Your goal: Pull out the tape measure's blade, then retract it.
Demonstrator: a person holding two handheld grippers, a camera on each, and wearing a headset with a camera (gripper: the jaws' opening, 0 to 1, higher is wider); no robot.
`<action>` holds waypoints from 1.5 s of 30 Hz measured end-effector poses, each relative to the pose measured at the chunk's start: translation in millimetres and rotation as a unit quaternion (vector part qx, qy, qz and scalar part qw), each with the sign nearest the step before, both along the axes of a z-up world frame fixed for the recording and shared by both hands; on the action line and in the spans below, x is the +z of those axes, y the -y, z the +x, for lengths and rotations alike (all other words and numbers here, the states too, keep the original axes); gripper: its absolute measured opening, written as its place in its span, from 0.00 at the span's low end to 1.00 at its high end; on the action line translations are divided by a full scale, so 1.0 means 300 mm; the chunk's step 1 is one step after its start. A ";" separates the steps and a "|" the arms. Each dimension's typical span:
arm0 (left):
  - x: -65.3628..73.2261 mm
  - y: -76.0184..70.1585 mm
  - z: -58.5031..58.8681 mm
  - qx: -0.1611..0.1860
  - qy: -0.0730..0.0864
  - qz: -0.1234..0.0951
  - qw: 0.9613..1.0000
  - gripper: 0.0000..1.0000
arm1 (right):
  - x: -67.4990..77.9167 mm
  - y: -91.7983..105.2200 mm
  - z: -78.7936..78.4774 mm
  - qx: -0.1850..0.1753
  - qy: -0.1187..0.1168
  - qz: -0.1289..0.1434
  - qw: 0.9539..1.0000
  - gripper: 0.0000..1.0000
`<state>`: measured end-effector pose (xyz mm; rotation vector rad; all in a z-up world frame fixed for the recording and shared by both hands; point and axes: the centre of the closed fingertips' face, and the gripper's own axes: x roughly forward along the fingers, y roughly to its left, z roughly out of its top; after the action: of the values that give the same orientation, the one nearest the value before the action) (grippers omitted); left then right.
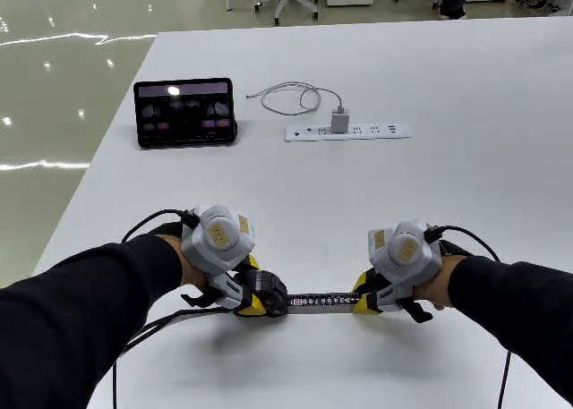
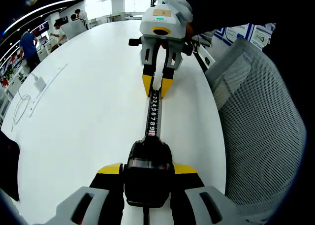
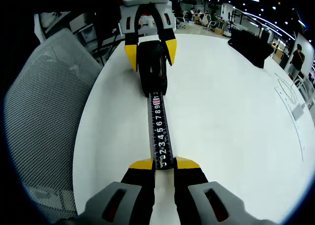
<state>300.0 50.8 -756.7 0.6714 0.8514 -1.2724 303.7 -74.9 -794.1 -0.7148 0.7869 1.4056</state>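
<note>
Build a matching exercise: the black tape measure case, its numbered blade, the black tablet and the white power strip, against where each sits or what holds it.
1. black tape measure case
2. numbered metal blade
3. black rectangular tablet
4. white flat power strip

A. carries a white charger
B. clamped in left gripper
C. by the white table's left edge
D. tip pinched by right gripper

Pairs: 1-B, 2-D, 3-C, 4-A.

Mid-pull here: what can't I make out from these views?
1. Blade tip: pinched between the right tongs, right gripper view.
2. Case sides: covered by the left tongs, left gripper view.
3. Blade numbers: too small to read in the head view.
4. Tablet screen: small, with glare, head view.
</note>
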 end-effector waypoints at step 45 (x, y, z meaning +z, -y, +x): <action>0.001 0.002 0.000 0.002 0.001 -0.005 1.000 0.32 | 0.002 0.085 0.005 -0.016 0.000 -0.011 1.000 0.09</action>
<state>300.0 50.3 -756.5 0.6622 0.8453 -1.2710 305.1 -100.3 -793.5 -0.7157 0.8121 1.3703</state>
